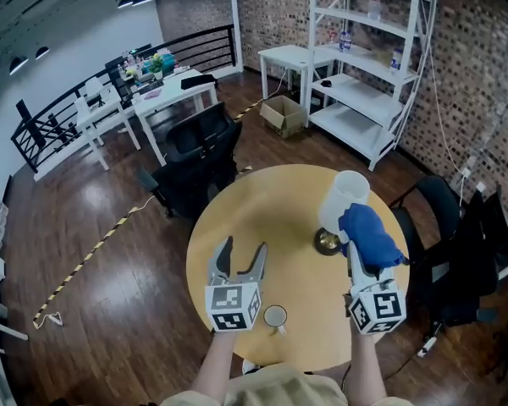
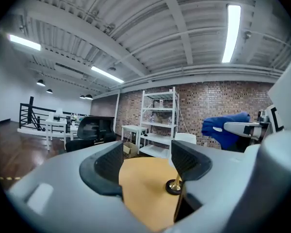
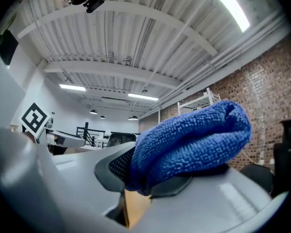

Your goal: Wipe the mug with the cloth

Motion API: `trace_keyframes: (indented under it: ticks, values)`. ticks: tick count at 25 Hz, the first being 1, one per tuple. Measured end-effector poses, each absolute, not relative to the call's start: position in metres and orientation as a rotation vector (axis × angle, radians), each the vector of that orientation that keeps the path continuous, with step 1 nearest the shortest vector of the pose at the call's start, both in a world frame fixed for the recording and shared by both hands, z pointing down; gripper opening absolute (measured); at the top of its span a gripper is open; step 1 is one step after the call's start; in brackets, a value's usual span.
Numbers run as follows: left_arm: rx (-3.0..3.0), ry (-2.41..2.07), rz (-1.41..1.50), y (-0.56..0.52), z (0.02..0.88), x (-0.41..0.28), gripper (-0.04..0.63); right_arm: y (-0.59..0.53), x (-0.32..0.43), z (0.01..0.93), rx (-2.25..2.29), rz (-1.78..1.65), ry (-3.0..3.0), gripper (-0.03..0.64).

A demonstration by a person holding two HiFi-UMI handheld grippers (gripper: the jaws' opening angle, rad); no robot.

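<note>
The white mug (image 1: 345,194) sits tipped on a brass-footed stand (image 1: 326,244) toward the right edge of the round wooden desk (image 1: 262,201). Only the stand's dark foot and a bit of brass show, as the mug and what is in front of it cover the stem. I can't pick out the mug's handle. The right claw (image 1: 360,256) is clamped on a bunched blue cloth (image 1: 371,233) that swallows its tips and overlaps the mug's lower right side. Whether the cloth actually presses on the mug, I can't tell. The left claw (image 1: 244,248) hangs over the near left part of the desk, well apart from the mug, its jaws spread wide with nothing between them. By the near edge lies a small white-rimmed round thing (image 1: 275,315), too small to name.
</note>
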State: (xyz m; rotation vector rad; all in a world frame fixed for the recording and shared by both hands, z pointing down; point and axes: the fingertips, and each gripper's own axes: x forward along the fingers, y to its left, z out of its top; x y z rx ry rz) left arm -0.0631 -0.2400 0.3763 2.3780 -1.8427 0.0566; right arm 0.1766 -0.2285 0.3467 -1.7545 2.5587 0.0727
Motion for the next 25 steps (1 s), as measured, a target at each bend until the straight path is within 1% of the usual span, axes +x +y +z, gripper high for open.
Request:
trace_keyframes:
  ticks: [16,25]
  values:
    - [2.378,-1.886,-0.02,-0.236,0.358,-0.067,0.302,-0.219,0.146,0.347,-1.672,0.061,2.627,0.075]
    - [2.381,-1.857,0.021,-0.23,0.367,-0.075,0.299,-0.212,0.13,0.353,-1.658,0.097,2.681,0.075]
